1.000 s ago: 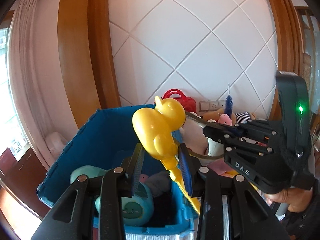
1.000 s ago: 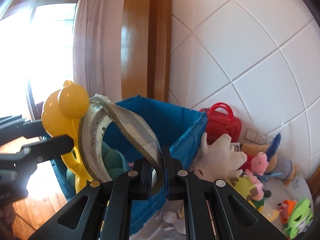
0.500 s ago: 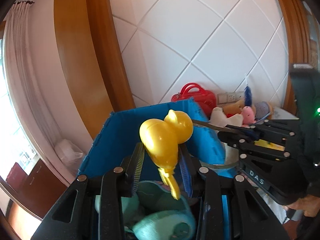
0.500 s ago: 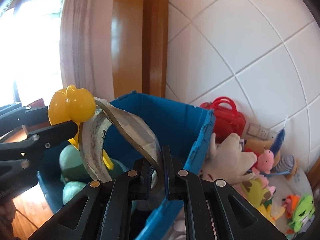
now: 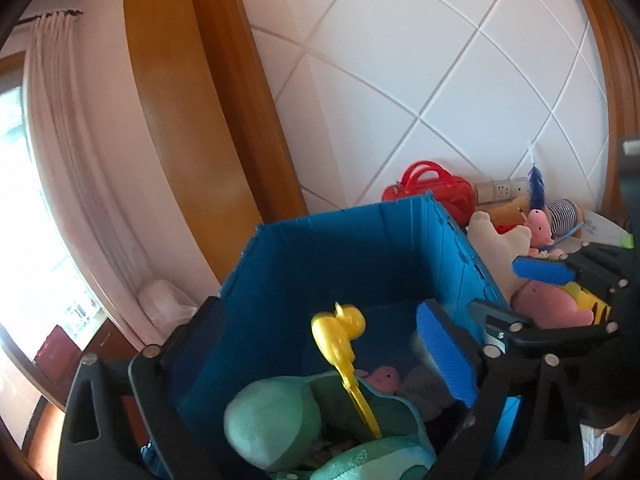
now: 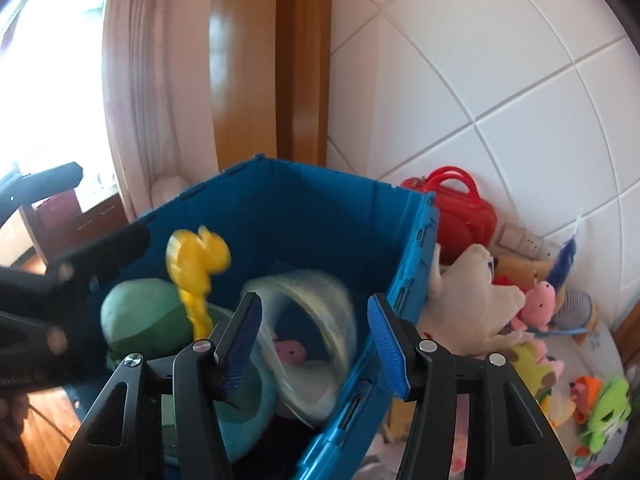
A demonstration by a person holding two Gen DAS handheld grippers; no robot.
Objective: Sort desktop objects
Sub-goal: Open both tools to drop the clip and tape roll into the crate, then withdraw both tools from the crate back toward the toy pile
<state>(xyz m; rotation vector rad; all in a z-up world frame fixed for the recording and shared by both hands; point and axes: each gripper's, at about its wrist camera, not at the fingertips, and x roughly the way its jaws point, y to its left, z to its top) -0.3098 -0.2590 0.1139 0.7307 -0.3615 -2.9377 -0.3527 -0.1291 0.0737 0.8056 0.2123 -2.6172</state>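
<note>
Dropping: both toys fall into the blue bin [image 5: 344, 240].
Left tool [image 5: 296, 364]: its jaws have just been opening; they stand wide, with the yellow duck toy [image 5: 340, 332] loose between them.
Right tool [image 6: 316, 344]: its jaws have just been opening; the clear curved strip [image 6: 316, 320] is loose, blurred, over the bin.
Do it well: keep both tools above the bin, away from its right wall.

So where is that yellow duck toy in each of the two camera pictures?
Left wrist view: the yellow duck toy sits low at centre, inside the blue crate, above the green plush.
Right wrist view: left of centre, blurred, inside the same crate.
Shared landmark: the red handbag against the tiled wall.
</note>
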